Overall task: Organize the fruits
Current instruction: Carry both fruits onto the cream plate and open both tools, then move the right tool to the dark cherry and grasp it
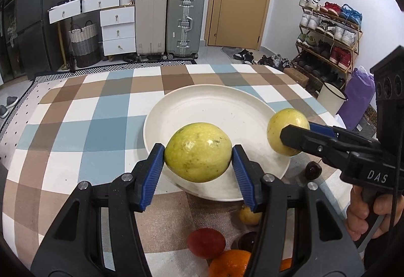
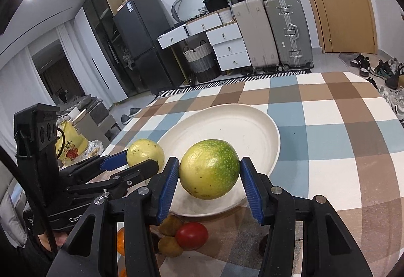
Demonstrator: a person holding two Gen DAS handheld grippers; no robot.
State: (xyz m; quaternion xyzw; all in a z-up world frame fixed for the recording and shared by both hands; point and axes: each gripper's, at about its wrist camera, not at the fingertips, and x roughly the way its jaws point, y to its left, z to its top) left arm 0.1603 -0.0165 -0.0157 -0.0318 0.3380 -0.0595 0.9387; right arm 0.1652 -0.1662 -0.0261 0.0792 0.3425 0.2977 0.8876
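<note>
My left gripper [image 1: 198,157] is shut on a yellow-green round fruit [image 1: 198,152] and holds it above the near rim of the white plate [image 1: 217,105]. My right gripper [image 2: 209,172] is shut on a second fruit, yellow and green [image 2: 209,168], also above the plate's [image 2: 240,125] near edge. Each gripper shows in the other's view: the right one with its fruit [image 1: 286,130] on the right, the left one with its fruit [image 2: 145,152] on the left. The plate holds nothing.
Loose fruit lies on the checked tablecloth [image 1: 88,125] near me: a red fruit [image 1: 205,243], an orange [image 1: 228,264], a small yellow fruit [image 1: 248,213], dark fruits [image 1: 313,169], brownish fruits [image 2: 170,246]. Suitcases, drawers and a shoe rack [image 1: 328,34] stand beyond the table.
</note>
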